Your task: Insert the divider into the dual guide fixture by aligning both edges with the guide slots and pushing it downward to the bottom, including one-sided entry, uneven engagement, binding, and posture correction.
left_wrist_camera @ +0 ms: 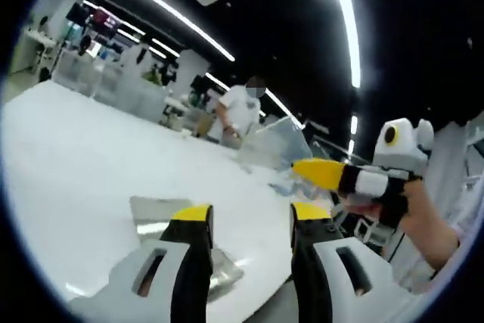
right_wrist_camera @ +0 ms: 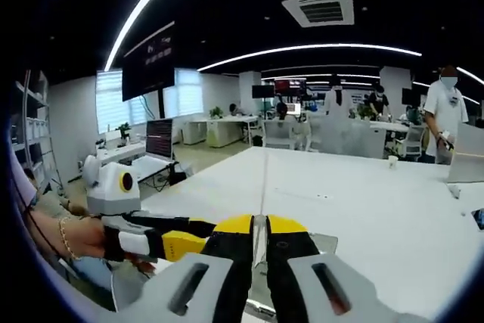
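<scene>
**Lining up the divider**

Looking along our left gripper (left_wrist_camera: 246,221), we saw its jaws spread apart and holding nothing above a metal fixture (left_wrist_camera: 170,221) on the white table (left_wrist_camera: 83,164).

Our right gripper (right_wrist_camera: 261,225) pinched the thin clear divider (right_wrist_camera: 264,179) edge-on, presumably to guide it downward.

Bright overhead LED strip lights (right_wrist_camera: 318,49) illuminate both views, washing the white table (left_wrist_camera: 91,156) into near-featureless glare in the left gripper view, which is softly motion-blurred, while the right gripper view is sharper, with fisheye bending straight lines toward the edges.
</scene>
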Motion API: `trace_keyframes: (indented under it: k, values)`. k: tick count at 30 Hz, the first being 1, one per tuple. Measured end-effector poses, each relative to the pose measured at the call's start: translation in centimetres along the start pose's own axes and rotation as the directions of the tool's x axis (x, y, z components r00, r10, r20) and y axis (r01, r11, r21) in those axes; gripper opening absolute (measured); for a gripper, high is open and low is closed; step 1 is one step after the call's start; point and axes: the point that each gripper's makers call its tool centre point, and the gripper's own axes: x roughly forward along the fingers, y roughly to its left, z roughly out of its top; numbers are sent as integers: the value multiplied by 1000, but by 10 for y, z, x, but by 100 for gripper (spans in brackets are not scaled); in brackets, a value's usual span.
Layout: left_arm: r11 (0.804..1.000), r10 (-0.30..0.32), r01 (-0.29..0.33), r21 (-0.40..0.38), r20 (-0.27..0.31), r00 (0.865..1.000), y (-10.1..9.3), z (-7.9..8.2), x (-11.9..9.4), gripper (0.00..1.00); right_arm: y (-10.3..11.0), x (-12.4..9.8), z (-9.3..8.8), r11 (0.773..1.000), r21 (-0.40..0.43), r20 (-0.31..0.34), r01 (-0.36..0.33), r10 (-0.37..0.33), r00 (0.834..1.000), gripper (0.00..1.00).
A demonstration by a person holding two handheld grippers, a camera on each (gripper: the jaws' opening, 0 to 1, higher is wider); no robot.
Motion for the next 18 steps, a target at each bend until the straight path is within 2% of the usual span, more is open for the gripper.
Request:
trace_keyframes:
  k: [2,3,4,7,11,12,13,18]
  values:
    - [998,8,-6,59,-27,1000,5,-9,-4,40,-1,4,-3,1000,-3,-8,12,-12,1000,0]
    - [996,15,-11,84,-43,999,9,-14,-5,41,-4,7,-8,999,-1,-32,38,-38,999,0]
    - [994,41,-32,106,-82,996,15,-25,-8,44,-5,8,-11,999,4,-44,48,-47,998,0]
    - [990,78,-59,130,-148,986,24,-44,-17,49,-7,14,-20,996,49,-98,76,-71,993,0]
    - [983,118,-80,164,-236,964,30,-66,-30,51,-12,23,-34,988,99,-175,114,-96,980,0]
    - [982,119,-78,170,-243,963,30,-68,-31,52,-12,26,-37,987,106,-186,119,-98,978,0]
    - [981,122,-75,177,-277,953,30,-75,-34,53,-12,28,-40,986,116,-204,124,-99,974,0]
    - [980,115,-64,186,-282,952,29,-87,-41,58,-13,35,-47,972,181,-243,151,-105,964,0]
